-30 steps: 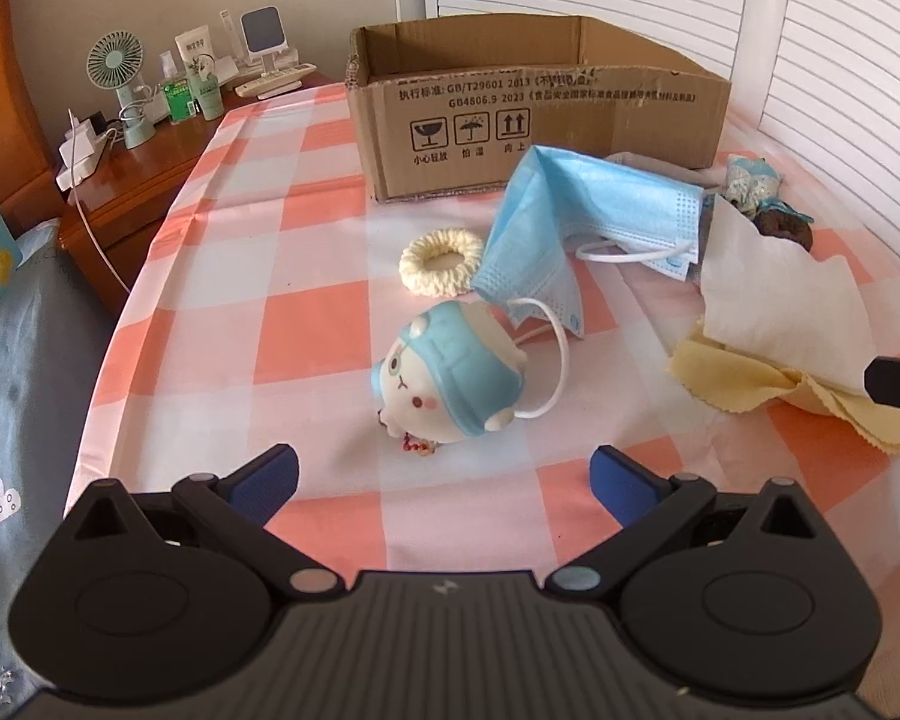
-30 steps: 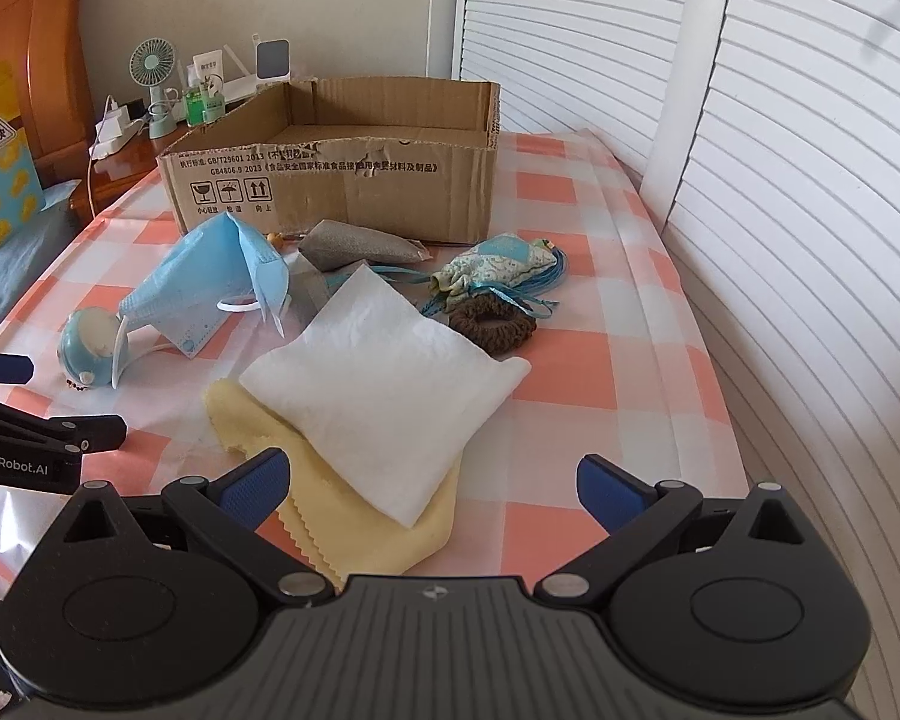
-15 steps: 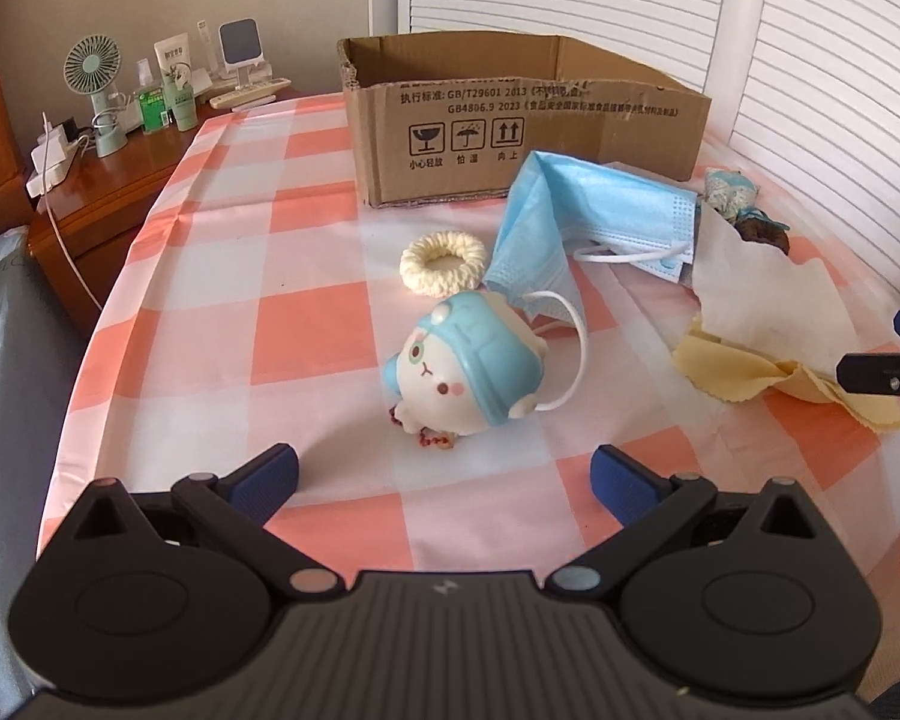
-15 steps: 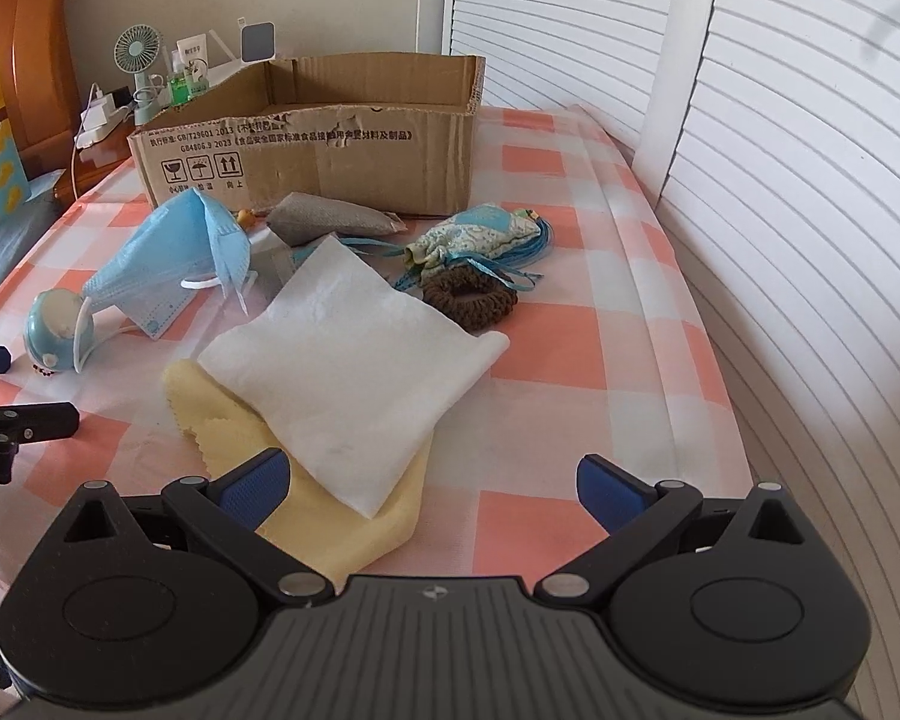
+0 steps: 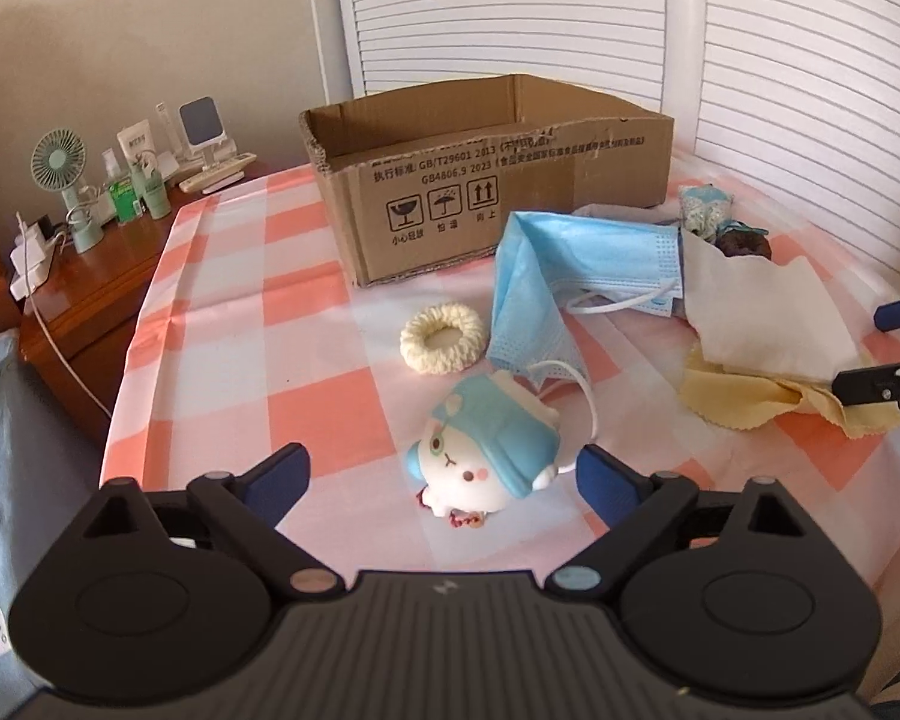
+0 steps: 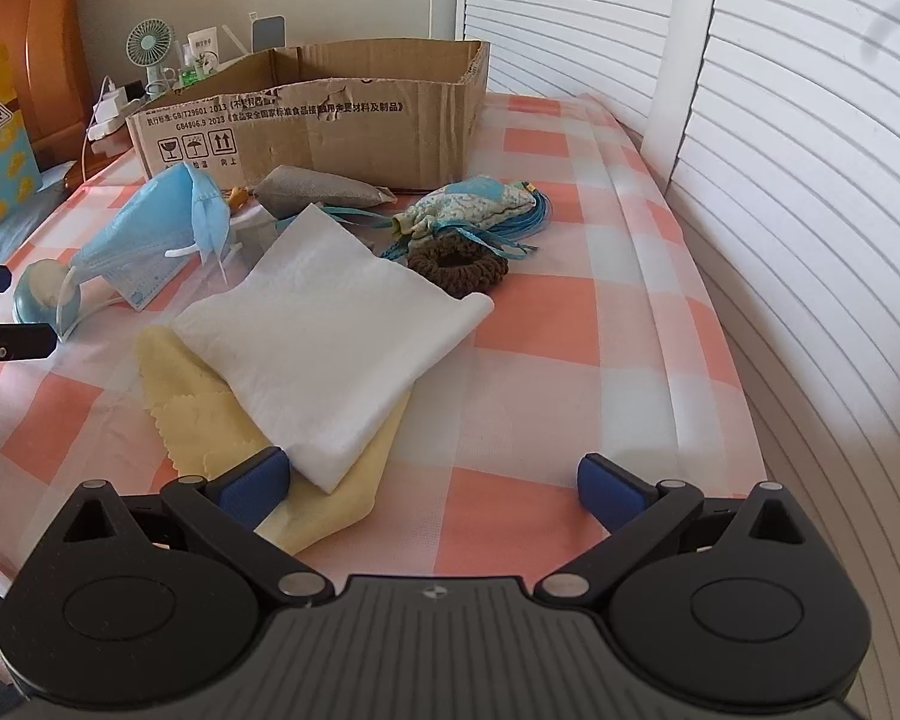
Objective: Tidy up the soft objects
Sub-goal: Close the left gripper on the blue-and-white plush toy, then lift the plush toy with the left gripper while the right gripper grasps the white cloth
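Since a second ago our left tongs (image 5: 441, 477), spread wide, have closed in on the squishy toy (image 5: 486, 463) at twelve o'clock; right tongs (image 6: 432, 483), also spread, hover at the white cloth (image 6: 330, 336). Mask loop (image 5: 573, 387) may snag the toy.

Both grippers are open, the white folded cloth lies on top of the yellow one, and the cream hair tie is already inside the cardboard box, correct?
Not quite. The cream hair tie lies on the checked tablecloth, in front of the cardboard box, not in it; the left wrist view shows this. The rest holds: left gripper and right gripper are open, and the white folded cloth lies on the yellow one.
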Motion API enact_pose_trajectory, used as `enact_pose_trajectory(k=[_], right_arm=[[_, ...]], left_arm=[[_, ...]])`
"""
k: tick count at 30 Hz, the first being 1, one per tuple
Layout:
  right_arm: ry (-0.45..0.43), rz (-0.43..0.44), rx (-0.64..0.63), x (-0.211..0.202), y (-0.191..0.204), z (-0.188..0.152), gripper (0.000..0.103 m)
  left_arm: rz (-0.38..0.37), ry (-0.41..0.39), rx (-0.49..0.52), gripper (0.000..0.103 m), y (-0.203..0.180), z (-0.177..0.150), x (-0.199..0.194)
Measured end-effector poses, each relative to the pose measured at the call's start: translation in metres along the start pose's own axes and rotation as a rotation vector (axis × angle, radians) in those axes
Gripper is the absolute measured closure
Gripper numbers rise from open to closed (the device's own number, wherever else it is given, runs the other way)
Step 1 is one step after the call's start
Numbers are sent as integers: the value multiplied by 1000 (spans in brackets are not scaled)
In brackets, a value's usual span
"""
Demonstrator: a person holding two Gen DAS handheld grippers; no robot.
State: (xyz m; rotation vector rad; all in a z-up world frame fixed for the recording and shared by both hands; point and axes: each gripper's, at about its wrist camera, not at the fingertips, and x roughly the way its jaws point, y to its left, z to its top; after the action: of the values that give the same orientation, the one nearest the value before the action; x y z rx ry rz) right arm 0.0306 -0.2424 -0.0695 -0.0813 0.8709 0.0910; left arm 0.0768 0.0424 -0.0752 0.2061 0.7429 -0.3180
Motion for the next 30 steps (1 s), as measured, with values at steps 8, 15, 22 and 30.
enact_pose_trajectory(k=[8, 15, 22, 30], right_arm=[[-12, -4, 6, 0, 1, -1, 0], [-15, -2, 0, -4, 3, 5, 0], [-65, 35, -81, -7, 18, 24, 0], [-51, 78, -179, 15, 42, 37, 0]], left_arm=[[-71, 6, 44, 47, 1, 5, 9], [-109, 2, 4, 53, 3, 7, 10], [-88, 0, -56, 53, 11, 2, 0], [-94, 6, -79, 53, 13, 0, -2]])
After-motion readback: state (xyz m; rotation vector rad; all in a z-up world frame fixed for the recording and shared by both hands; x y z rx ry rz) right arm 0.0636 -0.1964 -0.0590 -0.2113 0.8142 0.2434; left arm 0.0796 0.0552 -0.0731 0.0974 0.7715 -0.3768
